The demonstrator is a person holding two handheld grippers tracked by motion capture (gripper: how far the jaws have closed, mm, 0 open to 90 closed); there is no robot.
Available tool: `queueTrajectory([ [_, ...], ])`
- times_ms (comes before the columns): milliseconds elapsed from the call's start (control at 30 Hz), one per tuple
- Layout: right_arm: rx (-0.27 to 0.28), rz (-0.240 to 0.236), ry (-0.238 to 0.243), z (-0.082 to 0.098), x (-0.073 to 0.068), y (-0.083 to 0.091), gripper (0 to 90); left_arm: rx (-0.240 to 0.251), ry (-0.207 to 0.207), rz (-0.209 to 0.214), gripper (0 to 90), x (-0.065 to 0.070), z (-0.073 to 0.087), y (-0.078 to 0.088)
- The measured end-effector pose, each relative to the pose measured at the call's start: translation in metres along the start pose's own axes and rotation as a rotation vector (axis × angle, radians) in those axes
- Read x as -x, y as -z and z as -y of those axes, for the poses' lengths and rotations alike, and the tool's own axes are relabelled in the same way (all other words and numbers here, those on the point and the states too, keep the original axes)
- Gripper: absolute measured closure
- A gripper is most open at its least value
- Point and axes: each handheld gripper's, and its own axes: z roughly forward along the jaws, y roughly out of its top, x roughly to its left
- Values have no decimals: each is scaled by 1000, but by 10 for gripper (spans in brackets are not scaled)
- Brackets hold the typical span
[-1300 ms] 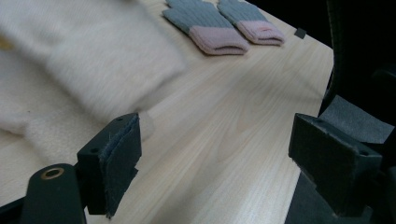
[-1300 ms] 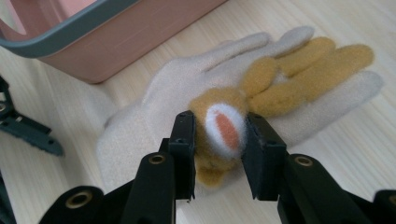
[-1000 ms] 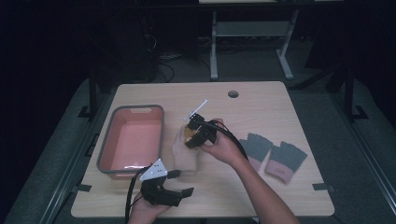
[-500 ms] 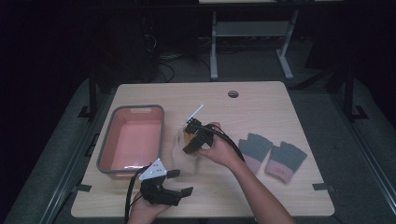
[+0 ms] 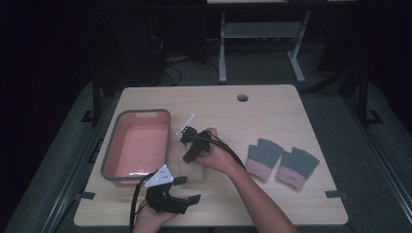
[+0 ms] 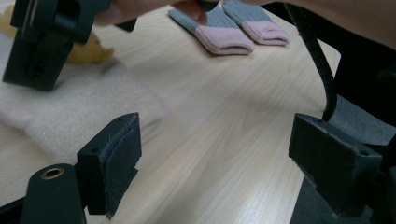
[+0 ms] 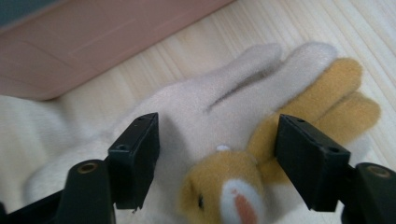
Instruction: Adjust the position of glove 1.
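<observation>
A cream fleece mitten point(image 7: 210, 102) with a tan animal face and tan ears point(image 7: 327, 102) lies flat on the table beside the pink tub point(image 5: 111, 150). My right gripper point(image 7: 217, 135) hovers low over it. Its jaws have just been opening and now stand wide on either side of the mitten, with the pads off it. From above, the right gripper point(image 5: 189, 148) covers most of the mitten point(image 5: 189, 170). My left gripper point(image 5: 189, 189) rests open near the front edge with only bare wood between its jaws point(image 6: 215, 140). The mitten point(image 6: 70, 107) lies off to its left.
A pair of grey gloves with pink cuffs point(image 5: 279, 162) lies flat at the right, also at the top of the left gripper view point(image 6: 219, 28). The tub stands at the left. A cable hole point(image 5: 242, 97) sits near the table's far edge.
The right gripper has come down and a little left toward the tub, and its jaws have spread apart off the mitten, which now lies on the table. The left gripper has kept still.
</observation>
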Motion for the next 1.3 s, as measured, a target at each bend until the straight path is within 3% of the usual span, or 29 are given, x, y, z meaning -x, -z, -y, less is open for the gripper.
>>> queueTrajectory([
  [133,-35,27,34,1,-4,-7,313,3,3,-2,171,0,0,0],
  [400,-54,42,44,6,-3,-3,327,1,3,-4,171,0,-2,-2],
  [700,-69,52,15,25,12,9,333,-3,17,-7,170,0,-8,-8],
  [900,-86,61,6,42,22,18,332,-40,35,-14,167,3,-13,-20],
  [1300,-67,41,-59,62,34,32,307,-63,113,-15,159,-4,-31,-41],
])
